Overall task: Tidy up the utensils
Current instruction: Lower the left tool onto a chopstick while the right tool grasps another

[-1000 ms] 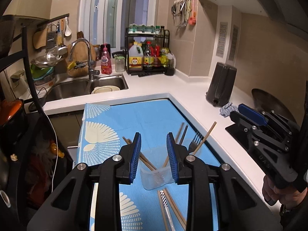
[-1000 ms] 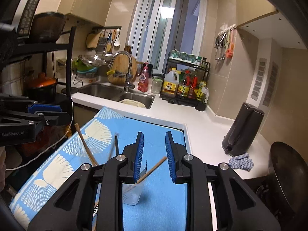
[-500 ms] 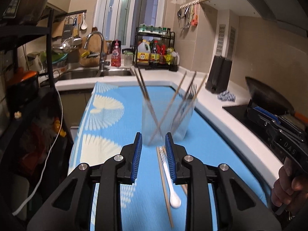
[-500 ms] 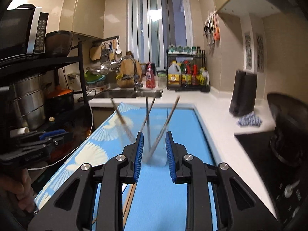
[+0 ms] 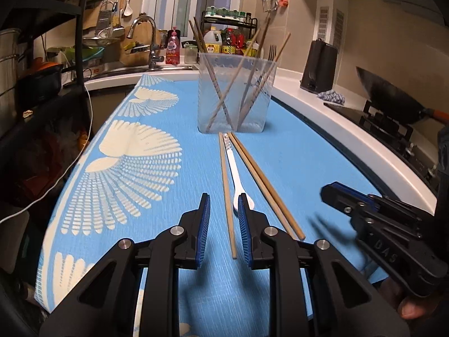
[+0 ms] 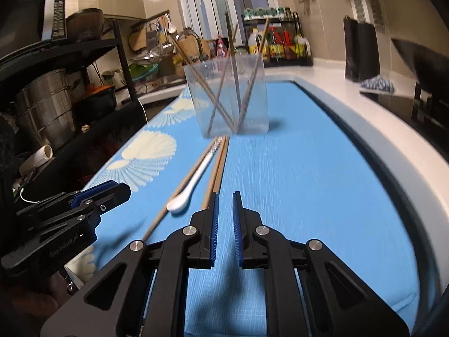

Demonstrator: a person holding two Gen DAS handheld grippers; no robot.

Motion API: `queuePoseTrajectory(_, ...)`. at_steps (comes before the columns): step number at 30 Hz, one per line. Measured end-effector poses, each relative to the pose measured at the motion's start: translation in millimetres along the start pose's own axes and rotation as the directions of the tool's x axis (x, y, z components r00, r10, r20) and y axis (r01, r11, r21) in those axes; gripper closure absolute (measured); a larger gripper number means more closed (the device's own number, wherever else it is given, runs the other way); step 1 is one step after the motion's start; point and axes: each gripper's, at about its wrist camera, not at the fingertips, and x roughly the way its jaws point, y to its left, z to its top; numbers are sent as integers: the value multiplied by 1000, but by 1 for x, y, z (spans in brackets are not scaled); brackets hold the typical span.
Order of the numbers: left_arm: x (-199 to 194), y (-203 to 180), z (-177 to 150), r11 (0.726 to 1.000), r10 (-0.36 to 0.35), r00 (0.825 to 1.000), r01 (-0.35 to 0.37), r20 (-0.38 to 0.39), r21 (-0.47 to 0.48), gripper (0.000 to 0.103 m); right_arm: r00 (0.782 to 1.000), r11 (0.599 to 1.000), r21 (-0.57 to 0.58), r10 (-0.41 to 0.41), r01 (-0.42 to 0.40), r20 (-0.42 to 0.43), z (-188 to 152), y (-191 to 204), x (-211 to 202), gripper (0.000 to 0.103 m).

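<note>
A clear plastic holder stands on the blue cloth with several chopsticks and a fork in it. In front of it lie a white spoon, a single chopstick and a pair of chopsticks. My left gripper is open and empty, low over the near end of the single chopstick and the spoon bowl. My right gripper is open and empty, low beside the near end of the chopstick pair; it also shows in the left wrist view.
A white counter runs along the right with a black kettle, a wok on a stove and a small cloth. A sink with a tap and a bottle rack stand behind. A black shelf rack is at left.
Both grippers have dropped from above the holder to low over the cloth, drawn back toward the near ends of the loose utensils. Neither took hold of anything.
</note>
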Motion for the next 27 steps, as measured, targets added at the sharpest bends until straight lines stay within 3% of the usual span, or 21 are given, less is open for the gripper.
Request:
queuePoseTrajectory(3, 9, 2, -9, 1000, -11, 999, 10, -41, -22, 82, 999, 999, -1, 33, -33, -35, -3, 5, 12, 90)
queuePoseTrajectory(10, 21, 13, -16, 995, -30, 996, 22, -88, -99, 82, 995, 1000, -17, 16, -17, -103, -11, 9, 30, 88)
queuePoseTrajectory(19, 28, 4, -18, 997, -30, 994, 23, -104, -71, 82, 993, 999, -51, 6, -12, -114, -14, 16, 32, 87)
queuePoseTrajectory(27, 35, -2, -21, 999, 2, 993, -6, -121, -34, 82, 993, 998, -56, -6, -1, -120, -16, 11, 30, 96)
